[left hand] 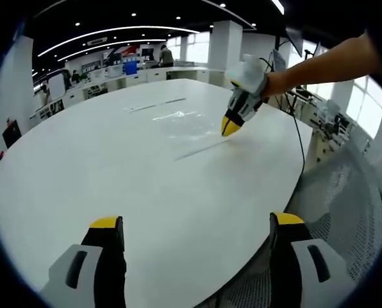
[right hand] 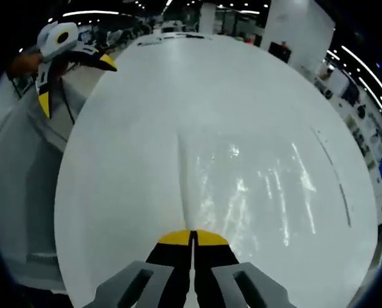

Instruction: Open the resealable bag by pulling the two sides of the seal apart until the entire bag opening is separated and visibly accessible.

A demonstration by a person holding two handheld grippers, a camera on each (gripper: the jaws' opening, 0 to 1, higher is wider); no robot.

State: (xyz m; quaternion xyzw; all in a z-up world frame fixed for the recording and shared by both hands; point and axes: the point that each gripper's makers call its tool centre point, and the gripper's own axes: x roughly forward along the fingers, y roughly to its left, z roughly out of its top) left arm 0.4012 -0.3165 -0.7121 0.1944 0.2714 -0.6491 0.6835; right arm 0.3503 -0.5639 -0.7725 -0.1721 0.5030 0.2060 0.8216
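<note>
Across the table (left hand: 114, 167), right hand-held gripper (left hand: 230, 126) pinches the bag (right hand: 255, 186) edge.

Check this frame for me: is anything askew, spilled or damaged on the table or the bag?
Nothing stands out. The clear resealable bag lies flat on the white table, glossy but not visibly torn. The right gripper is closed at the bag's edge; the left gripper hangs open over the table's near edge. No spill is visible.
</note>
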